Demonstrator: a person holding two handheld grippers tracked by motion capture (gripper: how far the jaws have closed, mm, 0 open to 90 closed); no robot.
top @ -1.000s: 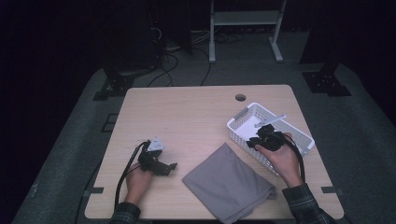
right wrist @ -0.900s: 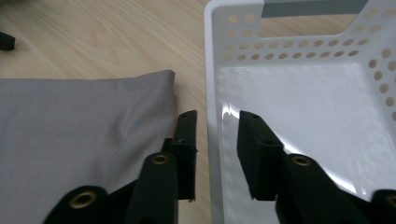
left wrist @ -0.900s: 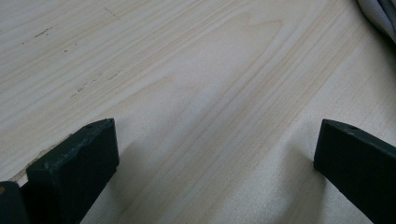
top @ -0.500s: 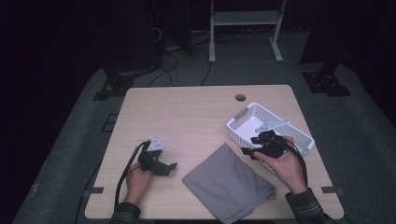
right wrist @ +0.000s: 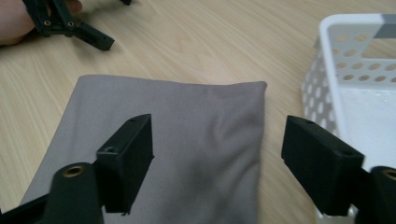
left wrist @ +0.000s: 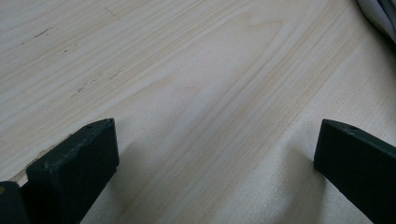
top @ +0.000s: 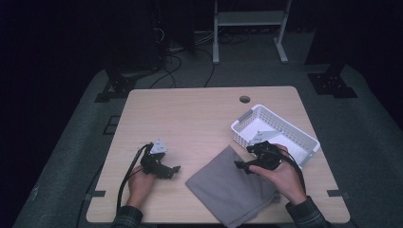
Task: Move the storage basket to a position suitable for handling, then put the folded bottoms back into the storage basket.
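A folded grey cloth [top: 233,190] lies flat on the wooden table [top: 199,118] near its front edge. My right gripper [top: 243,157] hovers over the cloth's right part, beside the white perforated basket [top: 285,135]. In the right gripper view its jaws [right wrist: 217,135] stand apart and have just been opening; the cloth [right wrist: 187,121] lies beneath them, untouched by the pads. My left gripper [top: 173,166] rests at the front left, pointing toward the cloth. Its jaws [left wrist: 217,140] are wide open over bare wood, with the cloth's edge [left wrist: 380,16] at the top right.
The basket [right wrist: 355,93] stands close to the right jaw in the right gripper view. A round cable hole [top: 244,99] sits near the table's far edge. Cables trail from both grippers. A white frame [top: 247,28] and dark stands lie on the floor beyond.
The right hand has moved left from over the basket to over the cloth's right part, and its jaws have opened. The left hand and the cloth have not moved.
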